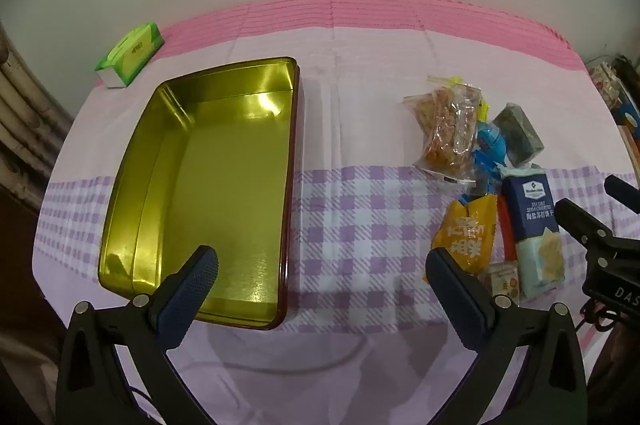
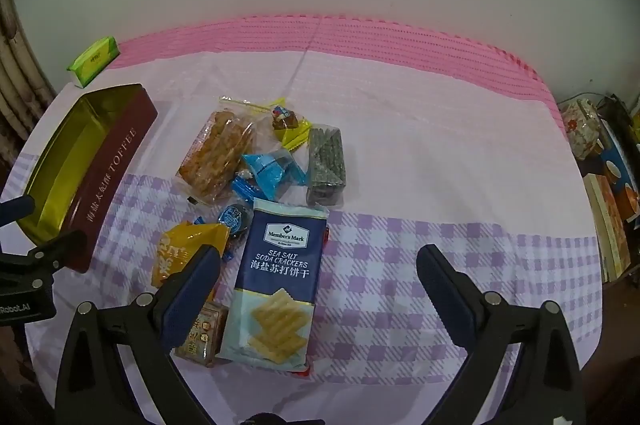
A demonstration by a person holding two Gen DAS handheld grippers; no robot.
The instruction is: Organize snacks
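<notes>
Right wrist view: cracker pack (image 2: 280, 281) lay just ahead of the right gripper (image 2: 318, 265), long axis along the fingers, nearer the left finger; fingers spread, empty. Tin (image 1: 208, 185) sat well left of the pack, empty, under the left gripper (image 1: 322, 265), also spread. Right arm judged nearer.

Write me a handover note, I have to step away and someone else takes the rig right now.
Left tongs: open, holding nothing, over the near end of the toffee tin.
Right tongs: open, holding nothing, above the soda crackers pack.
The tin stands open with nothing inside.
All snacks lie in one pile to its right: crackers, orange packet, clear bag of fried snacks, blue packets, dark green block, small brown box.
Done: nothing packed.
Left: move every snack into the tin.
</notes>
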